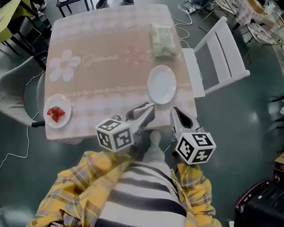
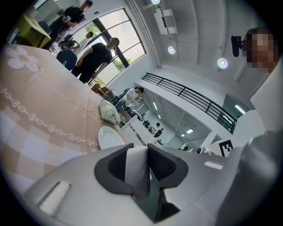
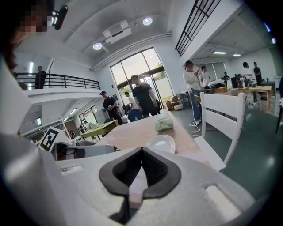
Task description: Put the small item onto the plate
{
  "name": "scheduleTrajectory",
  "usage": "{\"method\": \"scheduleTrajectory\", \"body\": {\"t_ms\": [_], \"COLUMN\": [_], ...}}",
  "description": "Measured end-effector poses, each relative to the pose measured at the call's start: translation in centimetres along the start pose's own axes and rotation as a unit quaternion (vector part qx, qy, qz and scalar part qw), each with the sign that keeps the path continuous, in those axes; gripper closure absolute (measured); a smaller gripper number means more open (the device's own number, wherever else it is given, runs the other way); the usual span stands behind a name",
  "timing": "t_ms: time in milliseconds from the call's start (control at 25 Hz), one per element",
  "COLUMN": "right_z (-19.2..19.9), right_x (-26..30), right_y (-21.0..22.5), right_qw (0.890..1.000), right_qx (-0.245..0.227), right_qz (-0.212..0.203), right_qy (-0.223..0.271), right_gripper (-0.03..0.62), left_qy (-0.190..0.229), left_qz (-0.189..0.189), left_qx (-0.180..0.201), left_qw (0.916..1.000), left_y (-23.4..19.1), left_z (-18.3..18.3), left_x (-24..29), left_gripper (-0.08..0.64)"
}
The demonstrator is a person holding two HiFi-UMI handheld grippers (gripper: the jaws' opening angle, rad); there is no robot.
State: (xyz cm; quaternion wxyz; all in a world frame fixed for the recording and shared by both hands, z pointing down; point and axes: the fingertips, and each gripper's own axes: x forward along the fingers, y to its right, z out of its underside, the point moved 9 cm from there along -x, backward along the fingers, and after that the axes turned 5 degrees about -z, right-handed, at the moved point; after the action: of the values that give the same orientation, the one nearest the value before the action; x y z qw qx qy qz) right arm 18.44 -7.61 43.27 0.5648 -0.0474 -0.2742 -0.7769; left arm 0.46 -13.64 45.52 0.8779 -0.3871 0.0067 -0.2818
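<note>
An empty white plate (image 1: pixel 161 84) lies near the right front edge of the pink-clothed table (image 1: pixel 104 50); it also shows as the plate (image 2: pixel 108 137) and the plate (image 3: pixel 162 143). A small saucer (image 1: pixel 57 113) with red pieces sits at the front left corner. Both grippers hang at the table's near edge, just short of the plate. My left gripper (image 1: pixel 144 117) (image 2: pixel 138 148) has its pads apart, with only a pale strip in the gap that I cannot identify. The pad tips of my right gripper (image 1: pixel 180 119) (image 3: pixel 141 151) touch, with nothing between them.
A pale green bundle (image 1: pixel 162 40) (image 2: pixel 109 112) (image 3: pixel 164 123) lies at the table's far right. A white slatted chair (image 1: pixel 222 53) (image 3: pixel 221 114) stands against the right side, a grey chair (image 1: pixel 14 89) at the left. People stand beyond the table. Cables trail on the floor.
</note>
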Motion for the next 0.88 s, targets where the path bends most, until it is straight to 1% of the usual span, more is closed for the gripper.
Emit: {"method": "scheduleTrajectory", "body": {"t_ms": [200, 360, 480, 720, 880], "right_z": [-2.2, -3.2, -3.8, -4.7, -5.1], "right_x": [2.4, 4.0, 5.1, 6.9, 7.8], "right_y": [2.7, 4.3, 5.1, 6.2, 6.8], "right_qw": [0.999, 0.997, 0.995, 0.99, 0.987], "right_qx": [-0.013, -0.019, -0.016, -0.029, -0.035], "right_qz": [-0.038, -0.065, -0.085, -0.12, -0.137], "right_qy": [-0.021, -0.038, -0.047, -0.071, -0.081], "right_gripper": [0.595, 0.595, 0.595, 0.595, 0.595], "left_qy": [0.017, 0.019, 0.018, 0.001, -0.023], "left_qz": [-0.026, -0.046, -0.066, -0.093, -0.111], "left_qx": [0.006, 0.015, 0.014, 0.03, 0.039], "left_qw": [0.9995, 0.9986, 0.9975, 0.9952, 0.9928], "left_y": [0.0, 0.0, -0.3, -0.7, -1.4], "left_z": [-1.2, -1.7, -2.0, -2.8, -3.3], "left_x": [2.9, 4.8, 5.9, 8.1, 9.3], "left_gripper": [0.468, 0.468, 0.468, 0.462, 0.462]}}
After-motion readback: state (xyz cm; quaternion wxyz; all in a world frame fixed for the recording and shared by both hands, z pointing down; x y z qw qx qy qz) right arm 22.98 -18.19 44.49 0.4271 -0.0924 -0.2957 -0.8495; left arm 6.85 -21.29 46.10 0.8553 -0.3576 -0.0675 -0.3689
